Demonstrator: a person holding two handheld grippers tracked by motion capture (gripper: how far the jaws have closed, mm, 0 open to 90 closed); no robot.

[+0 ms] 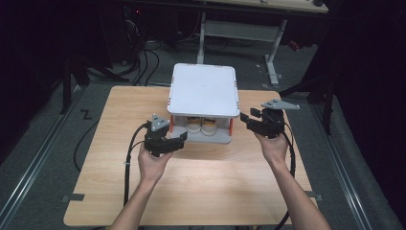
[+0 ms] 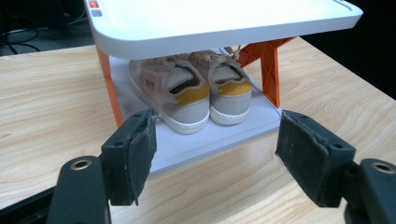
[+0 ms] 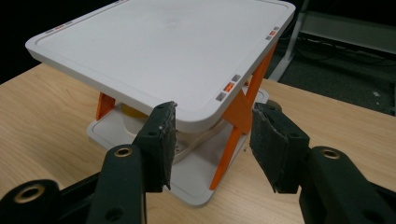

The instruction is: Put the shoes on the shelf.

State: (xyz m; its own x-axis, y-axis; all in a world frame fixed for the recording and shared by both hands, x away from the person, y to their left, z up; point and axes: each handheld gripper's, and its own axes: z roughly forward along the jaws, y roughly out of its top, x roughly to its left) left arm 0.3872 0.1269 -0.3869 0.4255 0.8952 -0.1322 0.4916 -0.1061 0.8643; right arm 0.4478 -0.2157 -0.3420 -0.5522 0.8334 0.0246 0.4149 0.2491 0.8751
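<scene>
Showing no readable writing, shoes (image 2: 194,91) sit shelved.

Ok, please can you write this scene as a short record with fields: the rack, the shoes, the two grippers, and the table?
rack: white two-level shoe rack with orange side supports, standing on the table
shoes: one pair of beige shoes with yellow heel patches, on the lower shelf, heels toward the person
left gripper: left gripper near the front left corner of the rack, jaws open, nothing between them
right gripper: right gripper beside the right side of the rack, jaws open, holding nothing
table: light wooden table
</scene>
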